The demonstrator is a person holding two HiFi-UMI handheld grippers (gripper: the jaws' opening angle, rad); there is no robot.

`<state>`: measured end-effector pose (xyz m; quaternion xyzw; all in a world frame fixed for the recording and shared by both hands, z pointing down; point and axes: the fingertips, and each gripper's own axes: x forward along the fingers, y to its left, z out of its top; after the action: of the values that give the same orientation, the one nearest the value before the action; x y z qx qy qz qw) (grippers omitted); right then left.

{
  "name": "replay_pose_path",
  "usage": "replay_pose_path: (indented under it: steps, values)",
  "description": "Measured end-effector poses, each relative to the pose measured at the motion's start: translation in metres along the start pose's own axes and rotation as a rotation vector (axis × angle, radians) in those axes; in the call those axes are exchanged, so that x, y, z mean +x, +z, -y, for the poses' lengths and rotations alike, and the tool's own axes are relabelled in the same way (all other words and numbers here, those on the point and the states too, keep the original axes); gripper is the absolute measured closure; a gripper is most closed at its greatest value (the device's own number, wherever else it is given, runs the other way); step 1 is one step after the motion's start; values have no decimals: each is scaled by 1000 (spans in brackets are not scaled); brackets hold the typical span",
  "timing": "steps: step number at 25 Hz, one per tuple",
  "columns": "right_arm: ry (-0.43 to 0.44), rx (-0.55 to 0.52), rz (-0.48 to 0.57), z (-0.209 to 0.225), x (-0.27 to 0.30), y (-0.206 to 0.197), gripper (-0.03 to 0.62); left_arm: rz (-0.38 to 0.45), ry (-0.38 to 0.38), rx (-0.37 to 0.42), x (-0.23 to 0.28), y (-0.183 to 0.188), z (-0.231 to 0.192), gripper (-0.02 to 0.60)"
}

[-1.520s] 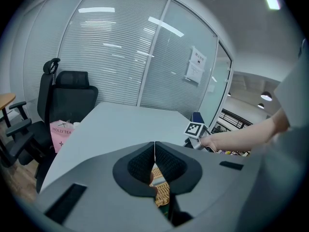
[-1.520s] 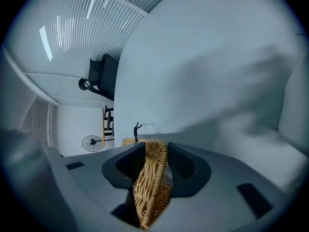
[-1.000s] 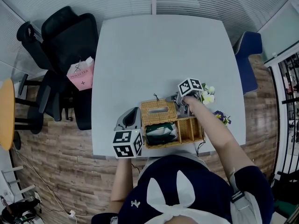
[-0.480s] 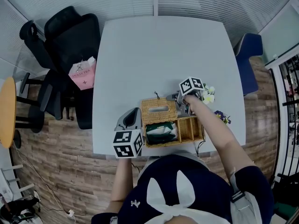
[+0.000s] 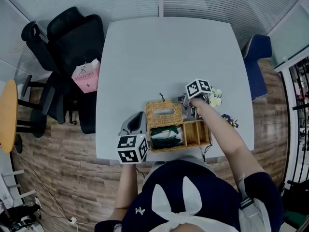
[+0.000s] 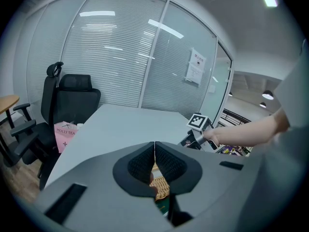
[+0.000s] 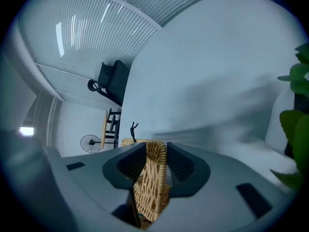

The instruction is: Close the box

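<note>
A wicker box (image 5: 195,133) stands at the near edge of the grey table (image 5: 164,57), with dark green contents showing inside. Its slotted lid (image 5: 163,113) stands raised at the far side. My right gripper (image 5: 185,104) reaches in from the right and is shut on the lid's right edge. In the right gripper view the woven rim (image 7: 152,187) is pinched between the pads of that gripper (image 7: 155,149). My left gripper (image 5: 145,125) sits against the box's left wall. In the left gripper view its jaws (image 6: 154,146) meet at the tips, with wicker (image 6: 160,185) caught lower down.
A black office chair (image 5: 72,37) with a pink bag (image 5: 86,76) stands left of the table. White and purple flowers (image 5: 215,99) lie right of the box, and green leaves (image 7: 297,124) edge the right gripper view. A blue chair (image 5: 256,57) is at the right.
Almost nothing has moved in the head view. The right gripper view has swung slightly, so green leaves now show at its right edge. The lid stays between the jaws.
</note>
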<state>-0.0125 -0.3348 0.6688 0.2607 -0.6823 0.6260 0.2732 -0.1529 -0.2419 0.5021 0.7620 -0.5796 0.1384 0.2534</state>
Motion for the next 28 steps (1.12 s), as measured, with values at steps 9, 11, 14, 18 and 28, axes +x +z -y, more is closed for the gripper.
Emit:
replay_pose_path:
  steps: [9,11,14,18,28]
  values:
    - [0,-40,35,-10,-11,2,460,7,-4,6,-5,2,5,558]
    - [-2,-54,51,-13,-13,3,459,9,-3,11,-7,3,6,558]
    - [-1,-78,72,-18,-17,4,459,11,-1,17,-10,3,6,558]
    - [10,-119,102,-24,-23,5,459,13,0,25,-15,3,9,558]
    - [30,-189,163,-36,-34,4,461,17,-1,43,-25,-1,16,558]
